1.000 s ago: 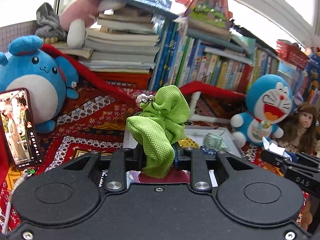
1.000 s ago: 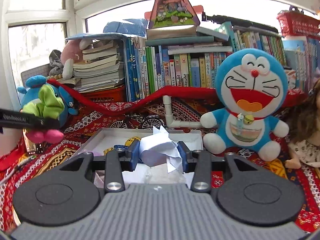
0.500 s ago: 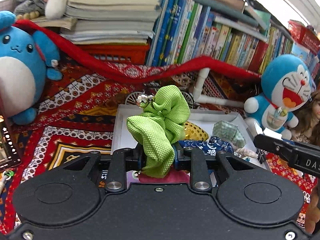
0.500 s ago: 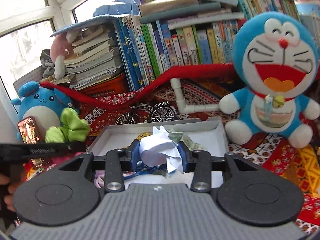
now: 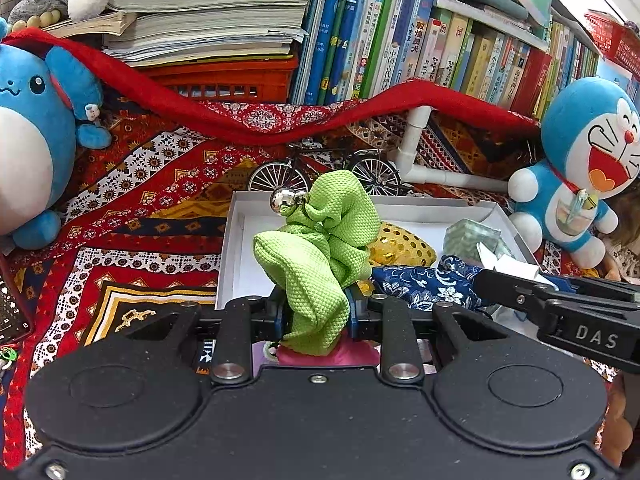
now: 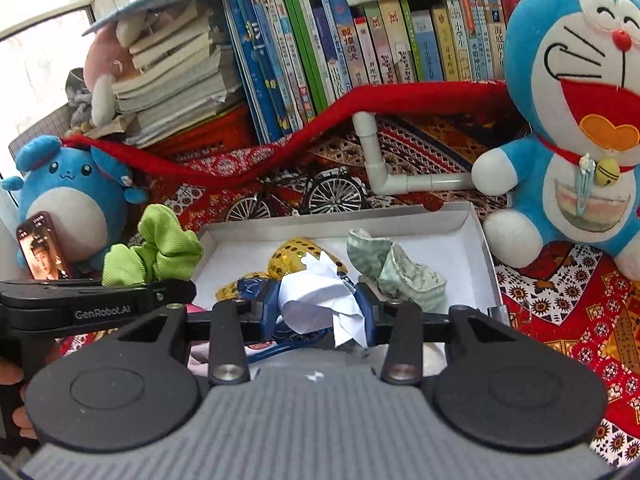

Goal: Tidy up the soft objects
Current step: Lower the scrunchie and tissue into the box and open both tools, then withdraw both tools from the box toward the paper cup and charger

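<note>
My left gripper (image 5: 316, 312) is shut on a lime green scrunchie (image 5: 320, 256) with small silver bells, held just above the near left end of a white shallow box (image 5: 236, 240). The same scrunchie (image 6: 154, 250) shows at the left of the right wrist view, above the left gripper's black arm. My right gripper (image 6: 320, 312) is shut on a crumpled white tissue (image 6: 320, 300) over the box's (image 6: 476, 240) near edge. Inside the box lie a gold sequin scrunchie (image 6: 298, 260), a pale green patterned scrunchie (image 6: 396, 272) and a navy floral scrunchie (image 5: 432, 284).
A patterned red cloth (image 5: 132, 220) covers the surface. A blue round plush (image 5: 36, 140) stands left, a blue cat plush (image 6: 576, 120) right. A model bicycle (image 5: 324, 168), a white pipe (image 6: 384, 164), books (image 5: 400, 40) and a red scarf (image 5: 240, 120) lie behind the box. A phone (image 6: 42, 248) leans at left.
Both grippers have come forward and down toward the box, still holding the scrunchie and the tissue. The box and its contents now sit closer and larger in both views.
</note>
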The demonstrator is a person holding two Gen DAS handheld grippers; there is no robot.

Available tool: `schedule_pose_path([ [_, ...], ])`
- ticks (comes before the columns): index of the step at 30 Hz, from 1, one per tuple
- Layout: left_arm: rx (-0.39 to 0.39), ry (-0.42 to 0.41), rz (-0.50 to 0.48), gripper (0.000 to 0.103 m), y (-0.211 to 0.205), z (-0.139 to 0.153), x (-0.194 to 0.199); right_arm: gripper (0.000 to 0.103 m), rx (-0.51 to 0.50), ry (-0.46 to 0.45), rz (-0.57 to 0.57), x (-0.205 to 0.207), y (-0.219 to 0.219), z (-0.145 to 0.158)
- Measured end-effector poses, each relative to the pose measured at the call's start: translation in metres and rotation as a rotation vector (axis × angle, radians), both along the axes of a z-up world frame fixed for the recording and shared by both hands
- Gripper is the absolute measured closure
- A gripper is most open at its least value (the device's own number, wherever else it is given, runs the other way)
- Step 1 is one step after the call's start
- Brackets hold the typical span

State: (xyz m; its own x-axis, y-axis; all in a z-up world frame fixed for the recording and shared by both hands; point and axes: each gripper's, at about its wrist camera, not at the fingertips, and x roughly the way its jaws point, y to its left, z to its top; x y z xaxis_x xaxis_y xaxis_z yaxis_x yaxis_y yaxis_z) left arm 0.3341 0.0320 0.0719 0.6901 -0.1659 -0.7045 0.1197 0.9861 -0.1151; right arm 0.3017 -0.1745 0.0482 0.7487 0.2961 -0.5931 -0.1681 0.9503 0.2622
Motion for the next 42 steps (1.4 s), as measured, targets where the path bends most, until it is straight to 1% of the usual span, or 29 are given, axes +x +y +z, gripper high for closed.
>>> schedule_pose_path([
  [6,0.008,0.001,-0.007,0.077,-0.002,0.0,0.001,0.054,-0.005,0.027,-0.006,0.005,-0.003,-0.01],
  [11,0.005,-0.004,-0.006,0.074,-0.001,0.002,0.0,0.052,-0.012,0.026,-0.002,0.003,-0.002,-0.009],
  [12,0.004,-0.006,-0.005,0.071,-0.001,0.003,-0.001,0.051,-0.013,0.024,0.0,0.002,-0.001,-0.009],
  [13,0.001,-0.008,-0.006,0.067,-0.001,0.004,-0.002,0.044,-0.014,0.021,0.0,0.001,-0.001,-0.008],
  [14,0.0,-0.013,-0.005,0.064,0.0,0.005,-0.003,0.042,-0.013,0.016,0.002,0.0,-0.001,-0.008],
  [16,0.004,-0.032,-0.001,0.048,0.001,0.01,-0.007,0.041,-0.014,0.01,0.003,-0.002,0.0,-0.006],
  [20,0.02,-0.084,-0.005,0.037,0.0,0.021,-0.016,0.034,-0.02,-0.018,-0.005,-0.009,-0.001,0.001],
  [22,0.02,-0.099,-0.01,0.028,0.0,0.027,-0.021,0.031,-0.018,-0.033,-0.01,-0.012,-0.003,0.005],
  [23,0.018,-0.106,-0.013,0.026,0.0,0.03,-0.023,0.03,-0.02,-0.044,-0.013,-0.015,-0.004,0.008],
  [31,0.017,-0.159,-0.041,0.023,-0.001,0.05,-0.047,0.022,-0.01,-0.108,-0.015,-0.035,-0.011,0.028],
  [35,0.025,-0.181,-0.05,0.021,-0.002,0.056,-0.06,0.017,-0.035,-0.143,-0.013,-0.047,-0.01,0.035],
  [42,0.026,-0.189,-0.055,0.021,-0.004,0.059,-0.074,0.015,-0.071,-0.169,-0.004,-0.058,-0.007,0.039],
])
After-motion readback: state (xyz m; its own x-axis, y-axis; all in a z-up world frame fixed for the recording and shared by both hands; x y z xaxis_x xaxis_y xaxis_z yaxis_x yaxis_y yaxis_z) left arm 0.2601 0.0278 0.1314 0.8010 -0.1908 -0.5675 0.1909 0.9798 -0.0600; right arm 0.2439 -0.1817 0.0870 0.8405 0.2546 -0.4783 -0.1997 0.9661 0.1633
